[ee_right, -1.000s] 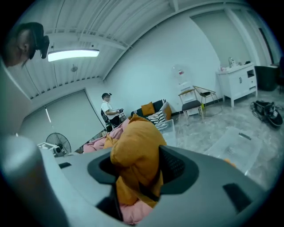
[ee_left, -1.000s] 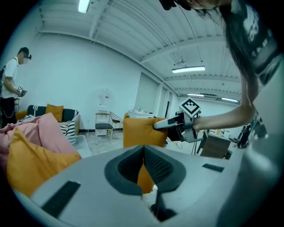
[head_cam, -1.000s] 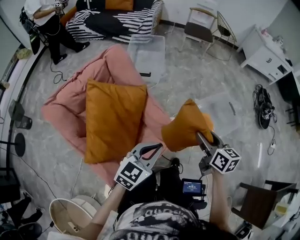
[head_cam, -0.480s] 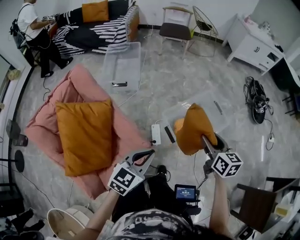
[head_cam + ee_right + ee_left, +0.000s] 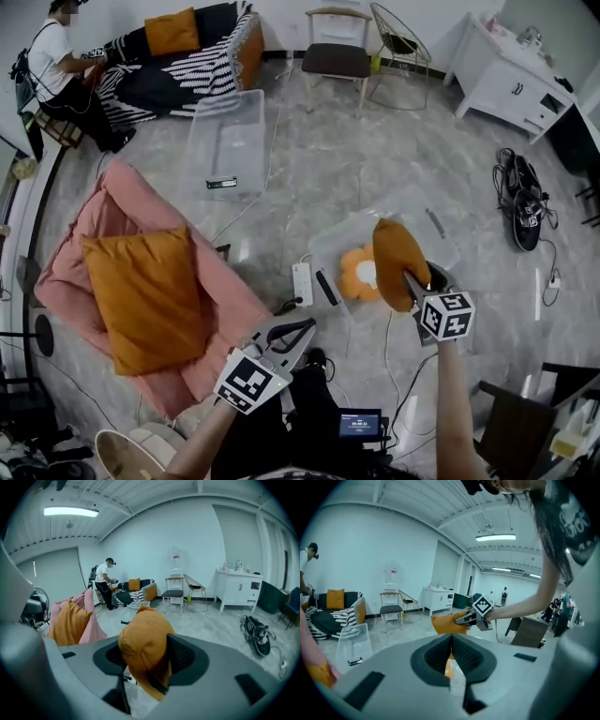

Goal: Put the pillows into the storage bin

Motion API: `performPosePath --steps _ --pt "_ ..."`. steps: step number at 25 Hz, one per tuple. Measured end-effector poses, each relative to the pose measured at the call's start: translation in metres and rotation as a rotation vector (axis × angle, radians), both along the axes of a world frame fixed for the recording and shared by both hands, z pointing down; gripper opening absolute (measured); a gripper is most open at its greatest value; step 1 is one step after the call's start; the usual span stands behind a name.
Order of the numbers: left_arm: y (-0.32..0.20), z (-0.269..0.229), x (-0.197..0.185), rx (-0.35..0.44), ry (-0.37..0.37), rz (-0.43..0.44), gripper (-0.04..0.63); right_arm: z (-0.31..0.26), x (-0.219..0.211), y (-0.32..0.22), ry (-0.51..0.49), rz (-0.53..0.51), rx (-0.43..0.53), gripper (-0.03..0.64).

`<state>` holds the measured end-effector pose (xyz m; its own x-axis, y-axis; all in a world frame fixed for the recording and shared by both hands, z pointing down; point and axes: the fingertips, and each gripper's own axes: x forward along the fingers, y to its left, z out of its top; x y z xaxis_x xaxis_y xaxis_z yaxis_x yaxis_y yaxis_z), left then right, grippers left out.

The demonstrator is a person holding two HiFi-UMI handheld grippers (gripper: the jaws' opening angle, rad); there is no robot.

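**While one pillow hangs at the bin, the big one waits on the bedding**

As the right gripper (image 5: 410, 277) clamps a small orange pillow (image 5: 394, 251) by its near edge, the task looks to be about midway. That pillow hangs over the right side of the clear storage bin (image 5: 375, 220) on the floor and is not yet released into it. An orange flower-shaped cushion (image 5: 357, 273) with a pale centre appears to lie inside that bin already, just left of the held pillow.

What is left, as far as can be judged, is to drop this pillow and fetch the large orange pillow (image 5: 145, 300), which lies flat on the pink bedding (image 5: 131, 202) well to the left. Another orange pillow (image 5: 172, 31) leans on the striped sofa (image 5: 202, 70) at the far left; whether it belongs to the job cannot be told.

The left gripper (image 5: 300, 327) hangs near the person's body with its jaws together on nothing.

A second clear bin (image 5: 228, 131) stands farther off toward the sofa, with no pillow showing in it.
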<state>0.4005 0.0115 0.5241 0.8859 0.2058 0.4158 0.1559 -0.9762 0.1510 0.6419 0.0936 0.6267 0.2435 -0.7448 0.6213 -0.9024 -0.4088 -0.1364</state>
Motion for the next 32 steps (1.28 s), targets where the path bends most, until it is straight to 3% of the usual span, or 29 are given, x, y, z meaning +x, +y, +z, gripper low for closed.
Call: performPosePath --steps 5,9,11,13,15,20,25,29,32 --pt "0.003 0.020 0.016 -0.027 -0.029 -0.029 0.012 0.054 0.054 -0.012 0.055 -0.037 -0.085 0.224" --pt "0.001 0.034 0.012 -0.047 -0.057 -0.065 0.012 0.086 0.100 -0.027 0.200 -0.100 -0.162 0.229" --pt "-0.001 0.044 0.003 -0.046 -0.079 -0.074 0.012 0.108 0.116 -0.031 0.263 -0.120 -0.237 0.266" --pt "-0.006 0.055 -0.007 -0.033 -0.109 -0.087 0.012 0.131 0.124 -0.035 0.260 -0.114 -0.299 0.294" --pt "-0.012 0.062 -0.016 -0.024 -0.133 -0.105 0.012 0.142 0.119 -0.042 0.199 -0.101 -0.283 0.362" --pt "-0.020 0.053 -0.034 -0.033 -0.133 -0.154 0.012 0.133 0.072 -0.055 0.144 -0.160 -0.216 0.362" --pt "-0.025 0.040 -0.081 -0.045 -0.127 -0.243 0.012 0.099 0.001 -0.084 0.086 -0.242 -0.089 0.359" --pt "-0.036 0.033 -0.123 -0.019 -0.120 -0.311 0.012 0.061 -0.057 -0.136 0.073 -0.361 0.001 0.347" --pt "-0.054 0.030 -0.173 -0.025 -0.106 -0.391 0.012 0.034 -0.130 -0.191 0.052 -0.471 0.072 0.344"
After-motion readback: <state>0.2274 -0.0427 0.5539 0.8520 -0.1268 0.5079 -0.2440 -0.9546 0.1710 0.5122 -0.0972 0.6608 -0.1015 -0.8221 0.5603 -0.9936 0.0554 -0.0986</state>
